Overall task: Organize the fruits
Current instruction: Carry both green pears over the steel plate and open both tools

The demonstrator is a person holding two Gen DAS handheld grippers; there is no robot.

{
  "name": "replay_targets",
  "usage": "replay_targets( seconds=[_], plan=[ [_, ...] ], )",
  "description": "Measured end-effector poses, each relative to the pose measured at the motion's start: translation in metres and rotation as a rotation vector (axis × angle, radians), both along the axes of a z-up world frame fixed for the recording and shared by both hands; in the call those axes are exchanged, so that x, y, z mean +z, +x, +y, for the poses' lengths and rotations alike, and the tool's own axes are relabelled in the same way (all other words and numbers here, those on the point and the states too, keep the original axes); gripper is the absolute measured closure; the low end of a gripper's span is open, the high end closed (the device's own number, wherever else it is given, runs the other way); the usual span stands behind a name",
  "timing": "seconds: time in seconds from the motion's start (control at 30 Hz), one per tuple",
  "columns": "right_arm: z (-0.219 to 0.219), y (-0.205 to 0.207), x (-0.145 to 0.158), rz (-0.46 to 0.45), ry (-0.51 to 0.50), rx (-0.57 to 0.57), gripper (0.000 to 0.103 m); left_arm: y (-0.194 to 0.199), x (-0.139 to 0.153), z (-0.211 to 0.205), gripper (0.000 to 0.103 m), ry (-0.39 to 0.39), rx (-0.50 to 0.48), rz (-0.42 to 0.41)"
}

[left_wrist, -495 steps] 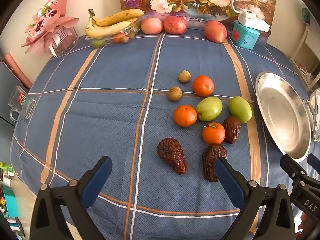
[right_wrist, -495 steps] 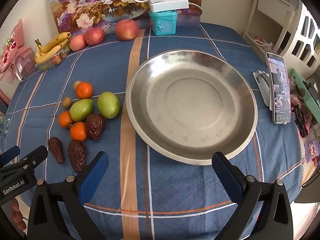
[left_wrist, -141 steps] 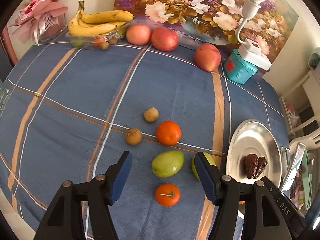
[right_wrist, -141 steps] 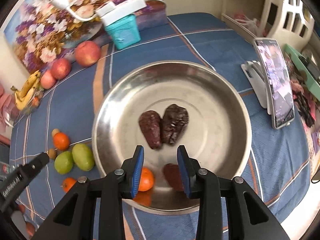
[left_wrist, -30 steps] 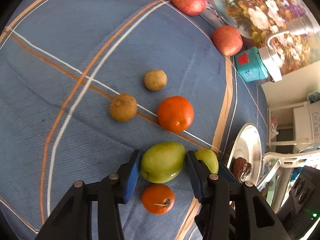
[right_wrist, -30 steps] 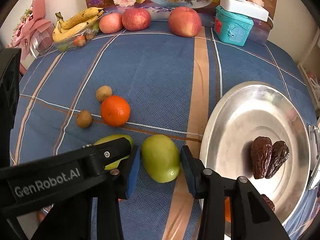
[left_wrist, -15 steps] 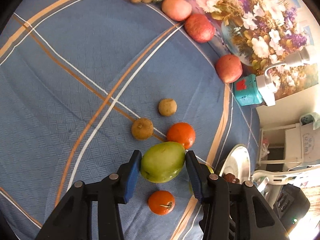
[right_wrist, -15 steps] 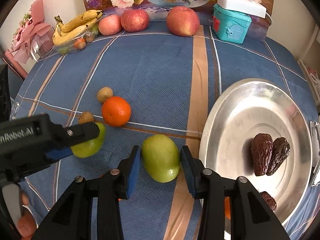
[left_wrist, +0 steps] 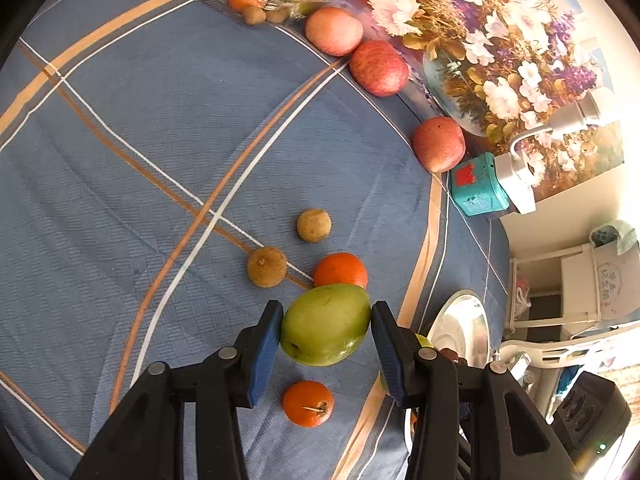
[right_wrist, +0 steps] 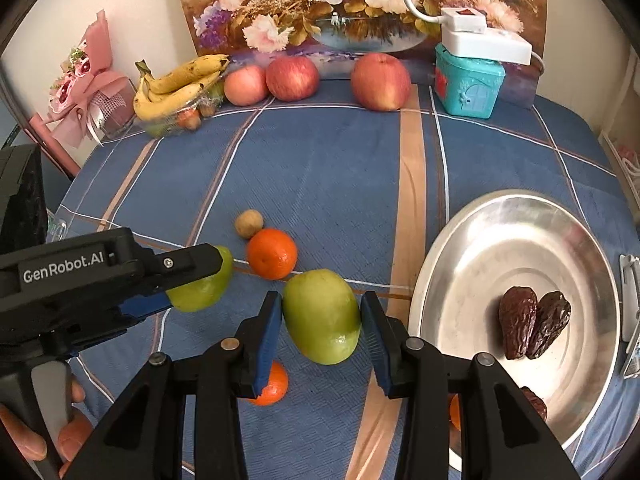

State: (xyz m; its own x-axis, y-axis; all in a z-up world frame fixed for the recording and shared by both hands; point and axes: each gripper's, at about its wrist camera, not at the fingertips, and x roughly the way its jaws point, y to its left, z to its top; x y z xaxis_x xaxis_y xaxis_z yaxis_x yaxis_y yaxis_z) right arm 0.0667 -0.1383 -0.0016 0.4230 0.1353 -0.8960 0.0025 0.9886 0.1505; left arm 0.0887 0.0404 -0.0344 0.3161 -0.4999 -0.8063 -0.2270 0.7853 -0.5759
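Blue checked cloth covers the whole bench, and behind it stands a flower painting with 3 apples and bananas in a row at the far edge.

Compared with 1 second ago, the left tongs have lifted their green fruit off the cloth; before, it lay beside the small orange, and now it hangs above it, clamped between both blue pads. The right tongs are closed on the second green fruit, and this one looks about where it was a second ago; I cannot tell for sure if it has left the cloth. So both green fruits are gripped, and I judge the next step is to carry them to the metal plate, where 2 dates already lie.

The plate is just to the right of the right tongs, with free metal on its near-left part. Its raised rim is the edge to clear. Ahead of the tongs sit an orange and a small brown fruit; below them is another small orange. The left tongs must cross over the right ones, so the 2 may collide.
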Motion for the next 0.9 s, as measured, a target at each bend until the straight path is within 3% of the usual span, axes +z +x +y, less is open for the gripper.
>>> replay_targets(
  seconds=[0.53, 0.73, 0.9],
  plan=[
    [-0.020, -0.006, 0.004, -0.014, 0.018, -0.049, 0.061, -0.004, 0.014, -0.043, 0.055, 0.029, -0.123, -0.057],
    [-0.064, -0.015, 0.014, -0.028, 0.027, -0.189, 0.061, -0.011, 0.022, -0.088, 0.055, 0.015, -0.246, -0.091],
    [-0.118, -0.035, 0.013, -0.004, -0.008, -0.388, 0.061, -0.022, 0.027, -0.127, 0.055, -0.002, -0.343, -0.124]
  ],
)
